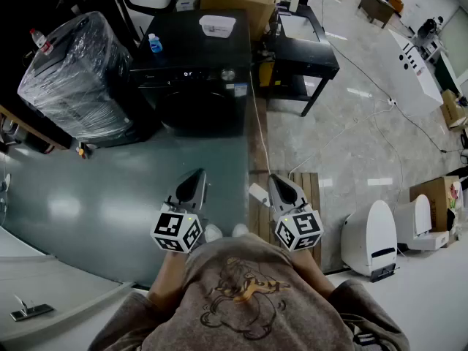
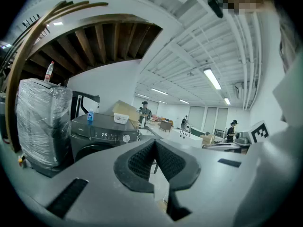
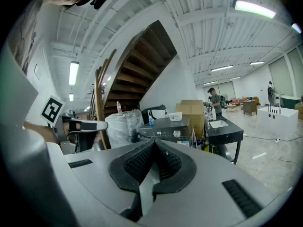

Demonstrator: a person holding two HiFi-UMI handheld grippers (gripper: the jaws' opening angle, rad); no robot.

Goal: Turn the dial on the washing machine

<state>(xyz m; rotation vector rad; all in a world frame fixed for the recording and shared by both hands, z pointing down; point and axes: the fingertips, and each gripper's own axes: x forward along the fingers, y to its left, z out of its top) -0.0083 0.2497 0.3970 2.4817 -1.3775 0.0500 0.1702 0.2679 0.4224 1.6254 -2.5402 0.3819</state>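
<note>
Well back from washing machine [image 1: 194, 86]: left claw [image 1: 196, 175], right claw [image 1: 278, 180] closed, empty; glossy floor [image 1: 110, 203].

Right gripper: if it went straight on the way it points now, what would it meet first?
Most likely the washing machine: the shut right gripper aims at its front panel, just left of the dial. Nothing seems to stand in between, though depth is hard to judge.
</note>
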